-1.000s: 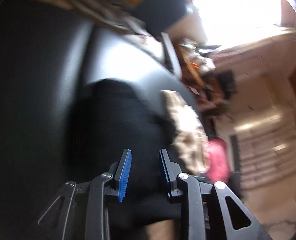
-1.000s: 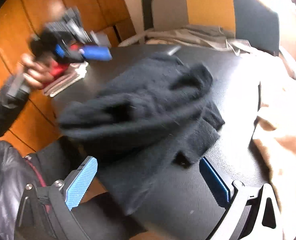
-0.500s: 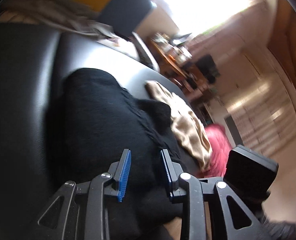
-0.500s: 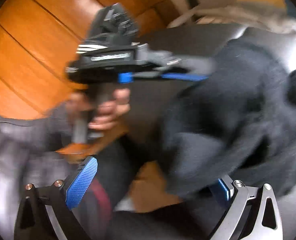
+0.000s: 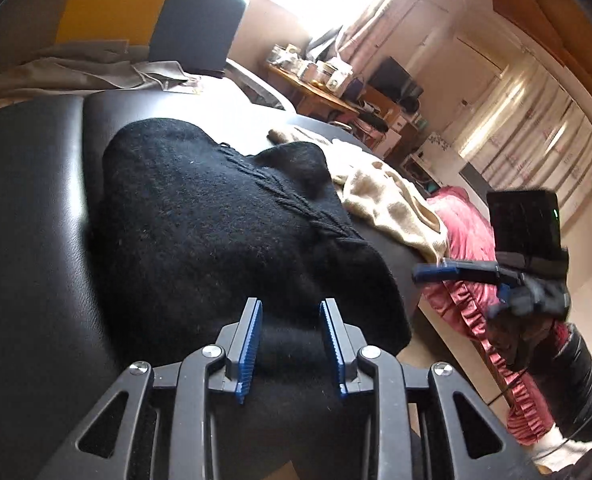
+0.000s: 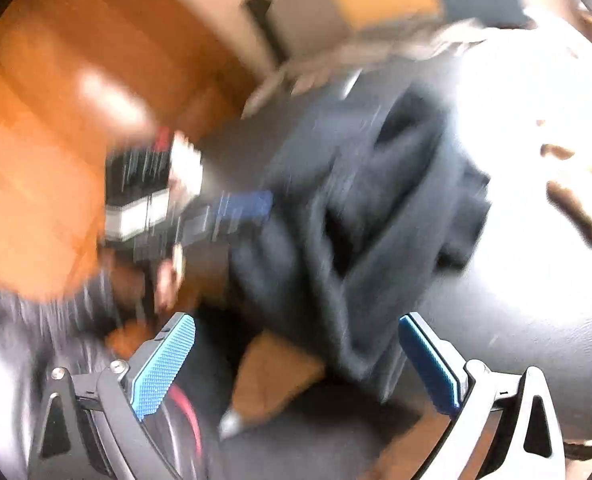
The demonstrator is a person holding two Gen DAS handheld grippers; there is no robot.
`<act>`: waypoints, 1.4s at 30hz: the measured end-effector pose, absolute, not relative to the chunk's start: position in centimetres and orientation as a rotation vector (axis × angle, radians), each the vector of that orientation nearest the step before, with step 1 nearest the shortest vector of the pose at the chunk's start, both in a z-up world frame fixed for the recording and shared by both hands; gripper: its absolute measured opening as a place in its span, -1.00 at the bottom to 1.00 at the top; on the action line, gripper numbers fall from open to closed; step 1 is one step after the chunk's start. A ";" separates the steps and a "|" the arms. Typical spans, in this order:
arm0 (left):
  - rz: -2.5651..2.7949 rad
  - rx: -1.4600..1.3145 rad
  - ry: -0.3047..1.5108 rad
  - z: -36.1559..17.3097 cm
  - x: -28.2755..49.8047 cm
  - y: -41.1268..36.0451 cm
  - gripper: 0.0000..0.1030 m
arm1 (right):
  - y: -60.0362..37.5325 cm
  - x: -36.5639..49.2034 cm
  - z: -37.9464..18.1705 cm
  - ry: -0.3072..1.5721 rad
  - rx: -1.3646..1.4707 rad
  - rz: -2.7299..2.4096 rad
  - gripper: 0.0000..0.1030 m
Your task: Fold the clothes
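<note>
A black padded surface [image 5: 28, 208] carries the black knitted sweater [image 5: 216, 232], bunched in a heap near its front edge with a beige garment [image 5: 383, 200] touching its far side. The left tongs [image 5: 291, 334] hover over the sweater's near hem, blue pads parted and empty. The right tongs [image 6: 296, 354], spread wide and holding nothing, hang off the surface's corner.

The black sweater [image 5: 224, 232] is a fuzzy, matt knit with a raised cable pattern toward two o'clock. It lies on a black leather-like surface [image 5: 28, 216], smooth, finely grained and glossy where light strikes it. At three o'clock of the sweater, a beige garment [image 5: 387, 200] looks soft and matt. The left gripper [image 5: 291, 340] has matt black plastic arms, shiny metal screws and ribbed blue pads. Glossy orange wood panelling [image 6: 56, 120] fills the right wrist view's nine o'clock side.
</note>
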State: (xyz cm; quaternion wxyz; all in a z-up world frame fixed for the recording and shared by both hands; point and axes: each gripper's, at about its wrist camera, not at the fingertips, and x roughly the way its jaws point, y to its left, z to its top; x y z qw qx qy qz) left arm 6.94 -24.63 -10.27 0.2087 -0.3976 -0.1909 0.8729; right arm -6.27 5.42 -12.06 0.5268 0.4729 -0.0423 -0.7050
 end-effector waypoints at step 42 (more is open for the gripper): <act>2.549 -1.029 -0.524 -7.6 0.5 -27.3 -0.22 | -1.6 -3.7 -8.2 0.240 0.838 -2.192 0.33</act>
